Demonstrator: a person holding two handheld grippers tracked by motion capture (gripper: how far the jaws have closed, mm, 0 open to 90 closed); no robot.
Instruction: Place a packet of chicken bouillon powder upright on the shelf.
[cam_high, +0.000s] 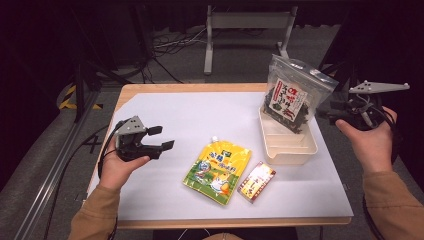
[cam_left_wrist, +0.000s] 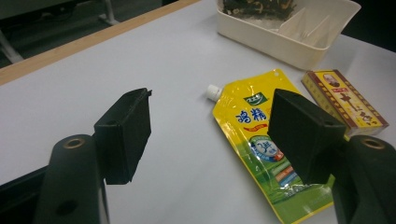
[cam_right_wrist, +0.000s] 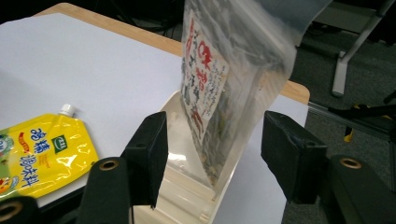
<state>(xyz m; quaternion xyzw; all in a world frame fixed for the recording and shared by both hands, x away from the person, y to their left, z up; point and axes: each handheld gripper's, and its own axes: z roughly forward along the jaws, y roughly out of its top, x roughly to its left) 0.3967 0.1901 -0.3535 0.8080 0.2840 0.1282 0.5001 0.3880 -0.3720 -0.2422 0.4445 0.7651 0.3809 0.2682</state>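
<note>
A clear zip bag of dark dried food (cam_high: 295, 95) with a red and white label stands upright in the far end of a cream tray (cam_high: 292, 159). My right gripper (cam_high: 330, 114) is just right of the bag, off the table's right edge, and it is open. In the right gripper view the bag (cam_right_wrist: 219, 79) stands ahead, framed by the two spread jaws, and neither pad touches it. My left gripper (cam_high: 162, 137) hovers open and holds nothing over the table's left side, pointing right at a yellow spouted pouch (cam_high: 218, 170).
A small red and yellow box (cam_high: 257, 181) lies right of the pouch, near the front edge. The tray's near compartments (cam_right_wrist: 182, 186) hold nothing. White sheet (cam_high: 200, 115) covers the wooden table. Cables and a metal stand are on the floor behind.
</note>
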